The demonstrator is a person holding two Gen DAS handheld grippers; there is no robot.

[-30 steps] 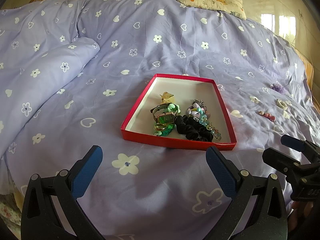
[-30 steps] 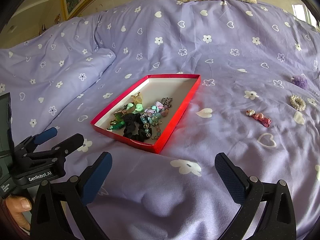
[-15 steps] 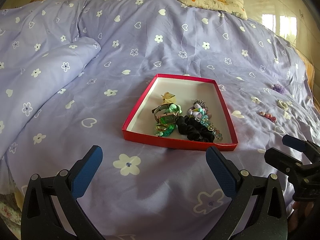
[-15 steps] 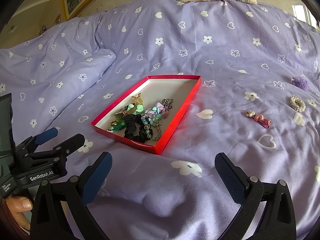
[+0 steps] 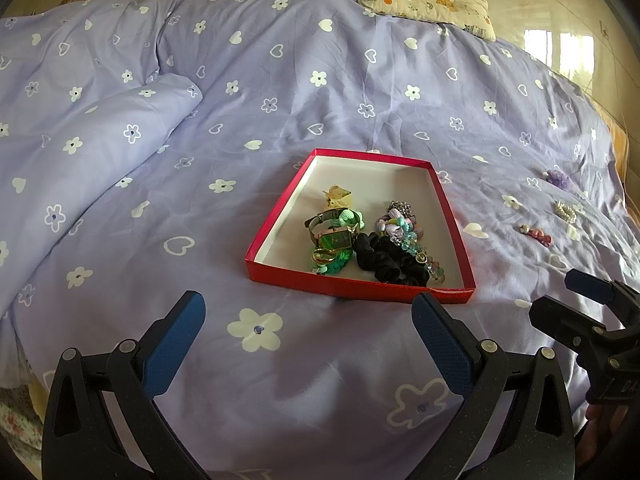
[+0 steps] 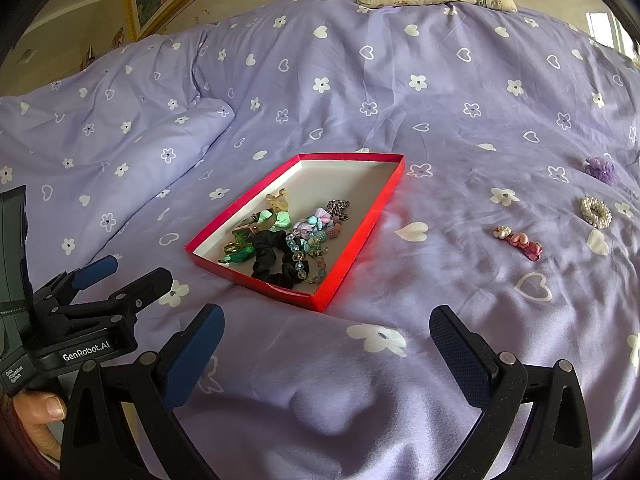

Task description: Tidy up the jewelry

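Three pieces lie loose toward bed's right edge — pink clip (image 6: 520,243), pearl ring (image 6: 595,211), purple scrunchie (image 6: 601,169). Red tray (image 6: 352,236) mid-bed holds rest. Your left claw (image 5: 308,334) and right claw (image 6: 326,346) hover released, empty — right one nearer strays, so likely picker.

A lilac bed (image 6: 360,400) carries a red tray (image 6: 356,236) ahead of the fingers, a pink clip (image 6: 520,242), pearl ring (image 6: 596,212) and purple flower (image 6: 602,170) further right.
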